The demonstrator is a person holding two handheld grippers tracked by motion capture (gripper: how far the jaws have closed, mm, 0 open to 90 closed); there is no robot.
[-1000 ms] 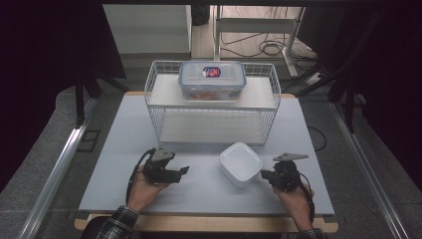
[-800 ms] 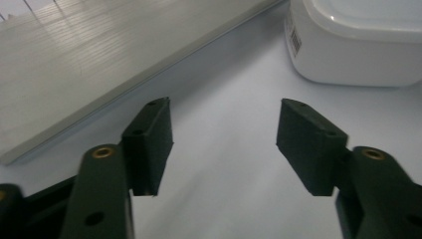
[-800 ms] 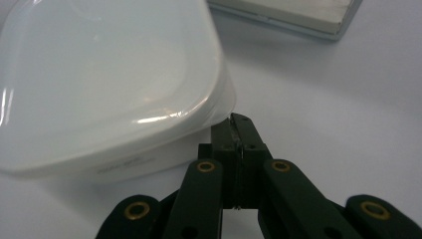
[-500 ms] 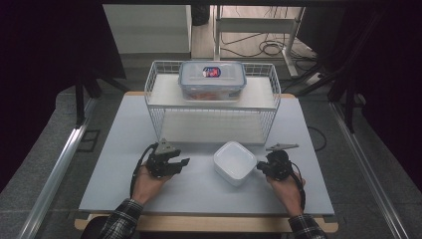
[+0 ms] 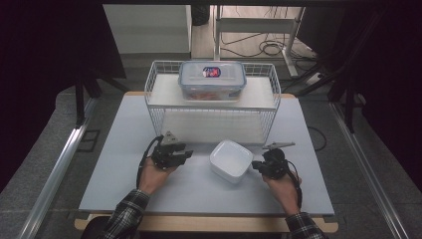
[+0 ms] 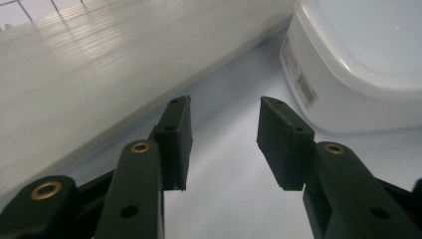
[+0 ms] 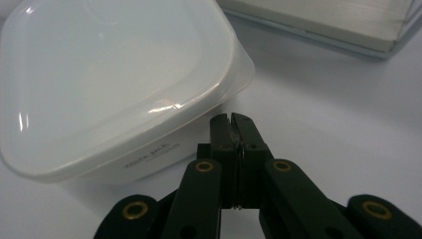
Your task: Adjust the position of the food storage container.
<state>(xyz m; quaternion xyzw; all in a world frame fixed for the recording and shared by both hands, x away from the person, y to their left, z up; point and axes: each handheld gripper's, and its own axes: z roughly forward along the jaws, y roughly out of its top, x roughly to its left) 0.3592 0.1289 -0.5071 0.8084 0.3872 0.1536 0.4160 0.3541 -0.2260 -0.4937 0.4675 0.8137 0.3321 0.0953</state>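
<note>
Your right gripper (image 7: 233, 119) has its jaws pressed flat together with nothing between them, and their tips sit just at the side wall of the white square plastic container (image 7: 114, 79), below its lid rim; whether they touch the wall cannot be told. From above, that gripper (image 5: 256, 165) lies just right of the container (image 5: 231, 160), low on the pale grey table (image 5: 124, 129).

Your left gripper (image 6: 224, 114) stands with its jaws well apart and holds nothing. Only bare table shows in the gap, and the container (image 6: 358, 64) sits ahead and to the right of the jaws, apart from them. From above, the left gripper (image 5: 186, 152) is near the container's left side.

Behind the container stands a white wire rack (image 5: 160, 114) with a flat shelf. A clear lidded plastic box (image 5: 212, 80) with blue clips rests on top of that shelf, well apart from the container.
</note>
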